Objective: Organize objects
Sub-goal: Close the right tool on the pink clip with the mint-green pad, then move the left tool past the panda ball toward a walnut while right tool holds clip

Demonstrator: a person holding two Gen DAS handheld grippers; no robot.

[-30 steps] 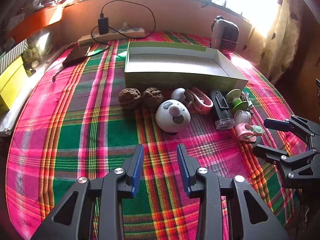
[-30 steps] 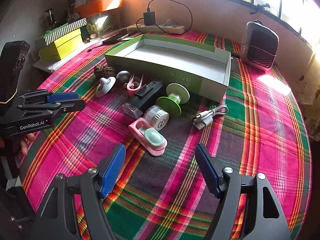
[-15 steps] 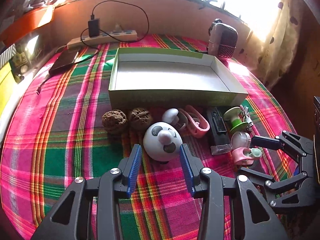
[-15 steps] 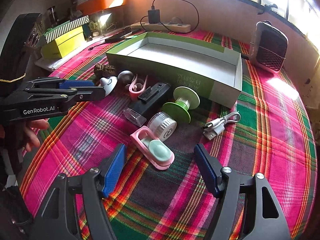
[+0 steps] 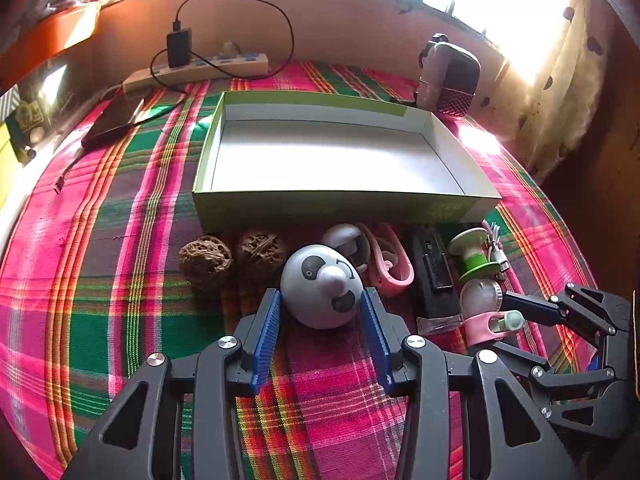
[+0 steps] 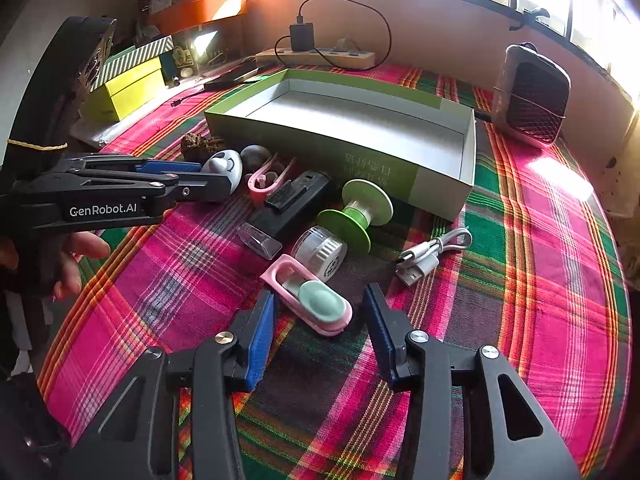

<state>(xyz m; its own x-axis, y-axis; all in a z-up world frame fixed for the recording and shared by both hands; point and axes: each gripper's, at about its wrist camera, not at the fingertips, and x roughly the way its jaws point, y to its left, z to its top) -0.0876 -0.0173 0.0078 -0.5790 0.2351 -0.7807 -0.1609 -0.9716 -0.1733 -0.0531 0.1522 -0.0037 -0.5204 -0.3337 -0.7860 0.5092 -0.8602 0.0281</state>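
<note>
White panda toy [image 5: 323,286] between left claw [image 5: 322,309] pads.

power strip [image 5: 200,70] with black charger [image 5: 179,47] by the wall, small heater [image 6: 532,110], yellow box [image 6: 128,88]

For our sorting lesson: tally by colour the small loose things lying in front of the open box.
Brown walnuts: 2
White or grey (panda egg, pebble, round cap, cable): 4
Pink (clip, case): 2
Black device: 1
Green spool: 1
Total: 10
</note>
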